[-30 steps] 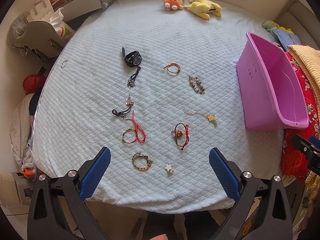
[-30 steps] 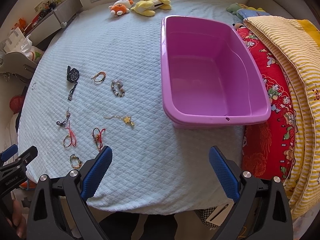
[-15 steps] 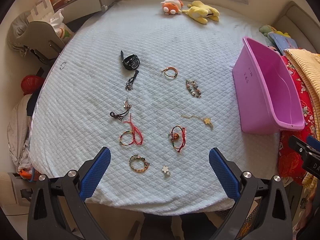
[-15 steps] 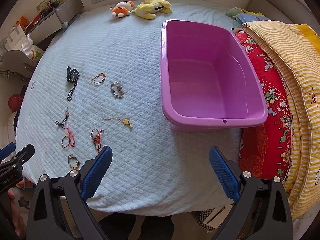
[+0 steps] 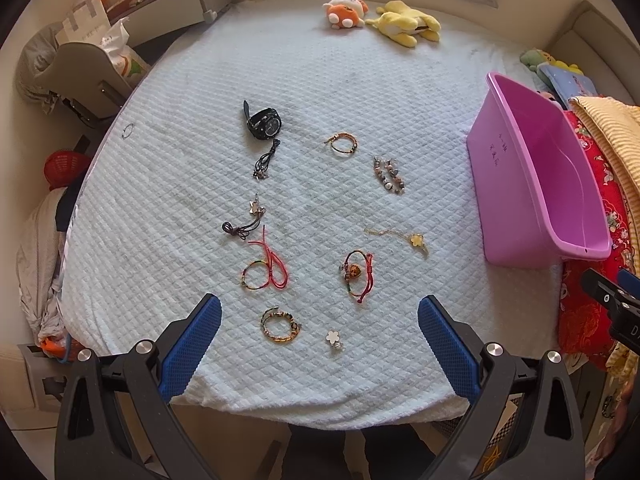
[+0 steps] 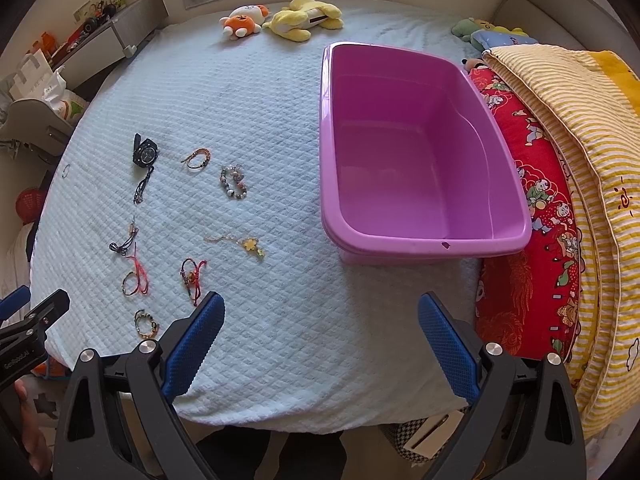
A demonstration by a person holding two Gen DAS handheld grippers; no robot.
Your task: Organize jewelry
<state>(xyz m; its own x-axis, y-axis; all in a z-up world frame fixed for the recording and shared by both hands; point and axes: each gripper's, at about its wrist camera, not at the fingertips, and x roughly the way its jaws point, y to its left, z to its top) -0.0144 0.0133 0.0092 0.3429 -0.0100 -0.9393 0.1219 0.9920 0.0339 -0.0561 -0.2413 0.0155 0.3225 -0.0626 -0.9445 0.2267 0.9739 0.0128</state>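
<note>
A wide pale-blue quilted bed cover (image 5: 360, 92) fills both views, and on its right side sits the big empty purple plastic tub (image 6: 420, 152), pressed against a red printed cushion (image 6: 548, 216) and a yellow striped blanket (image 6: 580, 128). Two plush toys at the far edge: a yellow one (image 5: 404, 26) beside an orange-and-white one (image 5: 344, 12). The jewelry lies scattered left of the tub, well apart from it: a black wristwatch (image 5: 263, 123), a grey beaded bracelet (image 5: 389, 175), a red cord bracelet with a multicoloured loop (image 5: 266, 266), a red cord bracelet with an orange charm (image 5: 358, 274), a woven gold-and-dark bangle (image 5: 280, 325) and a small white flower charm (image 5: 333, 337). Nothing blocks them. The left gripper (image 5: 319, 316) hangs over the near edge, blue pads spread wide and empty — bangle and charm between them. The right gripper (image 6: 319, 316) is spread too, holding nothing. Compared with a second ago, both cameras have drawn back slightly — jewelry unmoved.
</note>
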